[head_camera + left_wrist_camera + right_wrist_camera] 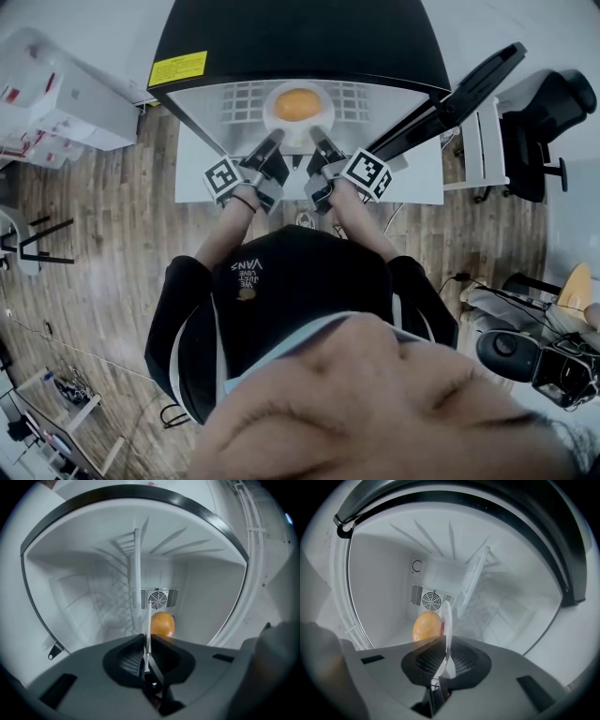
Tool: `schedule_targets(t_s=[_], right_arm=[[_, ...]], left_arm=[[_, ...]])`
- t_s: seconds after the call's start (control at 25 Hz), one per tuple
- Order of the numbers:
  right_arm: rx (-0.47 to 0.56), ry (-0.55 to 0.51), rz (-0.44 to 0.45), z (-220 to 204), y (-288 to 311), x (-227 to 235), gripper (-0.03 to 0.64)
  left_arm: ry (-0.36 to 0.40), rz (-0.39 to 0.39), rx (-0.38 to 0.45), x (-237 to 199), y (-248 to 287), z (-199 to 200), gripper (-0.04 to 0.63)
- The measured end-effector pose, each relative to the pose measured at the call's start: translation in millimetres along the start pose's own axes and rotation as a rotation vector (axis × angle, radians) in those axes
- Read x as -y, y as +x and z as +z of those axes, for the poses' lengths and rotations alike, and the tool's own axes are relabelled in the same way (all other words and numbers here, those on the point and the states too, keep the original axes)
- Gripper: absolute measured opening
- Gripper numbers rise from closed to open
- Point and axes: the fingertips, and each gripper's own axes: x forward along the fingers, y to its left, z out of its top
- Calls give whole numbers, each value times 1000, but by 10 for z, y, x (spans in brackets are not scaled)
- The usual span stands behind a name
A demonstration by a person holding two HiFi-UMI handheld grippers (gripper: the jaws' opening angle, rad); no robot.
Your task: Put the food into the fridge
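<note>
A white plate (296,114) carries a round orange food (296,103) at the mouth of the open fridge (281,42). My left gripper (275,139) is shut on the plate's left rim and my right gripper (317,137) is shut on its right rim. In the left gripper view the plate (149,630) shows edge-on between the jaws of the left gripper (146,660), with the orange food (162,624) just beyond. The right gripper view has the plate rim (447,620) clamped in the right gripper (440,665) and the food (427,626) to its left.
The fridge's white inside has a round fan vent (158,599) on the back wall and a wire shelf (474,581). Its black door (459,94) stands open at the right. An office chair (539,122) is to the right, and white shelving (56,98) to the left on the wooden floor.
</note>
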Motion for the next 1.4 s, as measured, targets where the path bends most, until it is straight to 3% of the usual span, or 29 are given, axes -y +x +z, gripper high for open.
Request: schedule_targets(t_s=[1.4], right_arm=[[11, -16, 10, 132, 110, -42, 58]], left_arm=[[-39, -29, 17, 14, 111, 101, 34]])
